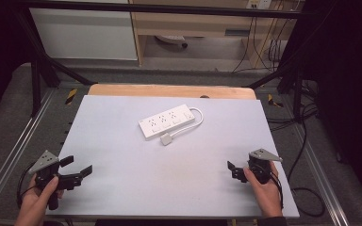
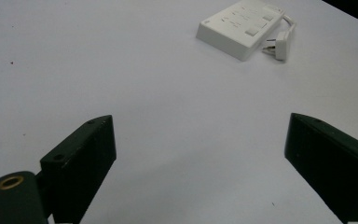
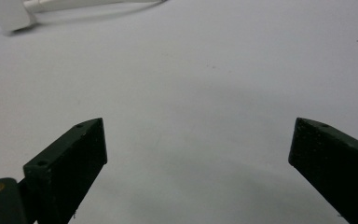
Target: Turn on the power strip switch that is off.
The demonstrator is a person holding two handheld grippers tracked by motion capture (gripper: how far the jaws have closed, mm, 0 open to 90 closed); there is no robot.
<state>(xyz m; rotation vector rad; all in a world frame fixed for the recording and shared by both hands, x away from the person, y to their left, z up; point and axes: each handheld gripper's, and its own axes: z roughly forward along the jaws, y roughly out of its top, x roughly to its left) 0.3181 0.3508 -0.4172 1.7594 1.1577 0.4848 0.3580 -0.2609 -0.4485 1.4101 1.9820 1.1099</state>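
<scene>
- Black jaws are standing wide apart at the bottom of each gripper view, with bare table between them; both claws are holding nothing.
- At the near left corner of the table [image 1: 122,188], the left gripper [image 1: 78,168] is being held low in a hand, pointing toward the middle; the right gripper [image 1: 232,168] is sitting at the near right, angled inward.
- Farther out, well apart from both claws, a white power strip [image 1: 166,121] is lying flat and slightly askew near the table's centre, a little toward the far edge.
- Its white cord [image 1: 197,118] is looping round from the right end and ending in a plug [image 1: 165,139] that is resting just in front of the strip's near edge.
- The strip [image 2: 240,25] is probably going to handle as a stiff, light, smooth plastic body, likely to slide on this surface; pinching across its narrow width looks safest.
- The plug [image 2: 279,44] is small and rigid, best taken by its body, not the prongs; the cord is going to flex and drag.
</scene>
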